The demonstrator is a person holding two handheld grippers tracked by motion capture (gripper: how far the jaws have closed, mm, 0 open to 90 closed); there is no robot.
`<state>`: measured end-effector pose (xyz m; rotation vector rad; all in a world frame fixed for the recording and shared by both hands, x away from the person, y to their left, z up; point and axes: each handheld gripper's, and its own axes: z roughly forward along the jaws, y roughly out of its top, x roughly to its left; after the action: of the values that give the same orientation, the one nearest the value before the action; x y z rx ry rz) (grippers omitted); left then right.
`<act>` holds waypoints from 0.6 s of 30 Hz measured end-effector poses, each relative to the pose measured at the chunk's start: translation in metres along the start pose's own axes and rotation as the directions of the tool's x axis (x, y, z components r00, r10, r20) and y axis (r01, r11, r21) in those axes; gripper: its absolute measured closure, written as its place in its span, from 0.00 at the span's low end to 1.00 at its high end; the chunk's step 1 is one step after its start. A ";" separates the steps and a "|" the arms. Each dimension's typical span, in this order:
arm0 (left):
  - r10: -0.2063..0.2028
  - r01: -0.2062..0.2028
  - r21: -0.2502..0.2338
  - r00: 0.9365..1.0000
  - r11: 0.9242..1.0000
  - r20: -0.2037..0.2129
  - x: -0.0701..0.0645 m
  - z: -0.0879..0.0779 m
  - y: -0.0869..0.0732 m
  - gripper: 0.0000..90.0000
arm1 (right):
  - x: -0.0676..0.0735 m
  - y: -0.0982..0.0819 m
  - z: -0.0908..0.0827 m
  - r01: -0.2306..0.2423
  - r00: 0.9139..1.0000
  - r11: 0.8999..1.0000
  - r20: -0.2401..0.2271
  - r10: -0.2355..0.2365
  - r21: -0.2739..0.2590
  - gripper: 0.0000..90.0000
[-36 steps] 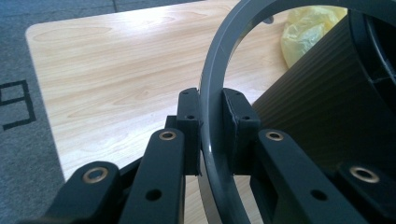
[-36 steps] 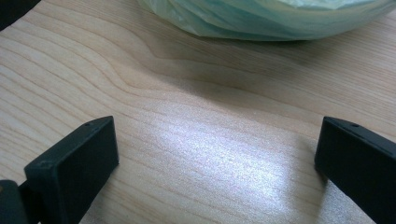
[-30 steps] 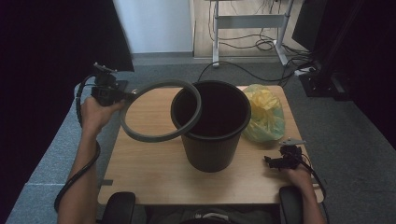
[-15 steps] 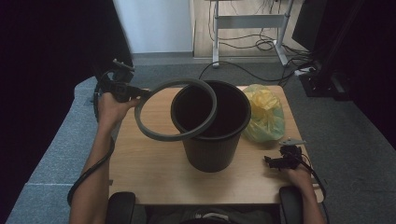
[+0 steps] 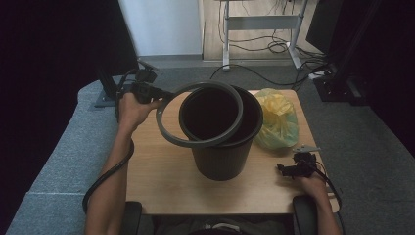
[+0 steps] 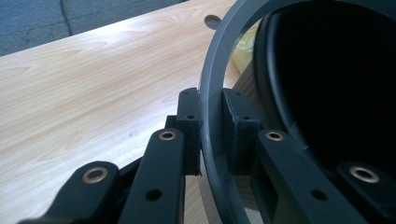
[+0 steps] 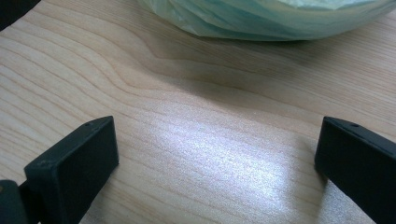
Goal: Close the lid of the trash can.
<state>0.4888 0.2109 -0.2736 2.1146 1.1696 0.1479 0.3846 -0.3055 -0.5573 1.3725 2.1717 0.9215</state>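
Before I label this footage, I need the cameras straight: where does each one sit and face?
High view: above the person's side, looking down on table, bucket; forearms, both grippers.
Left gripper view: on left gripper, along jaws clamping grey ring.
Right gripper view: on right gripper, open jaws, facing yellow bag.
All share the table.

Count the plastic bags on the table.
1: a yellow plastic bag lies on the table, right of the black bin. Others may hide behind the bin.

yellow plastic bag (image 5: 277, 120), wooden table (image 5: 161, 176), floor cables (image 5: 266, 49)
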 end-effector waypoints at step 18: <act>0.065 -0.066 0.014 0.998 0.998 0.024 -0.035 0.025 0.028 0.87 | 0.000 0.000 0.000 0.004 1.000 1.000 -0.003 -0.004 0.000 0.00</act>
<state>0.4981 0.1604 -0.2670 2.1631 1.0914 0.1443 0.3845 -0.3053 -0.5574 1.3676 2.1762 0.9223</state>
